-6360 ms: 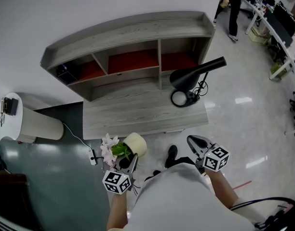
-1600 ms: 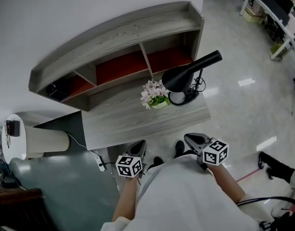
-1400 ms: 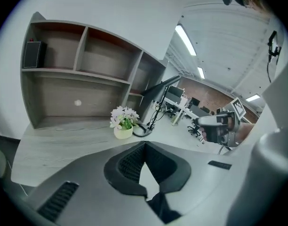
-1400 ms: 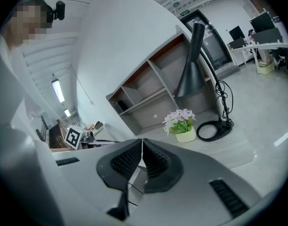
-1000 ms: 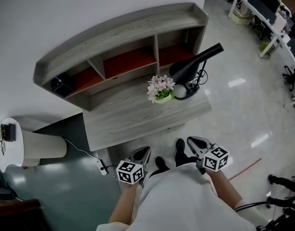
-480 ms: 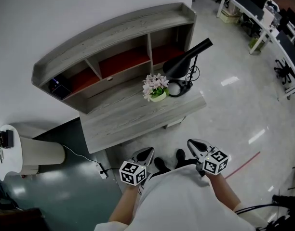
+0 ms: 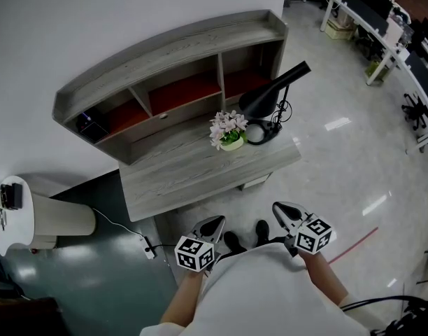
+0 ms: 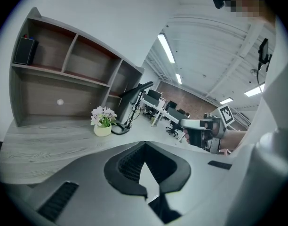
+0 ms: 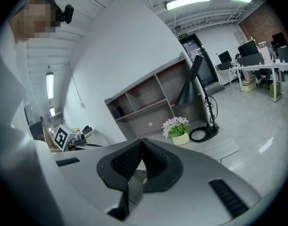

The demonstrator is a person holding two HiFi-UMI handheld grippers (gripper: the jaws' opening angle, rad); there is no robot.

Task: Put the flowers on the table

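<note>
A small cream pot of pale pink flowers stands upright on the grey wooden table, near its right end beside the lamp base. The same flowers show far off in the left gripper view, and the flowers likewise in the right gripper view. My left gripper is shut and empty, held close to my body, well in front of the table. My right gripper is also shut with nothing in it, to the right of the left one.
A black desk lamp with a cord stands at the table's right end. A grey shelf unit with red-backed compartments rises behind the table. A white round stand and a power strip are at the left. Office desks lie at the far right.
The flowers, held by my left gripper near the floor several seconds ago, now stand on the table. Over the last second both grippers stayed shut near my body; the view shifted slightly.
</note>
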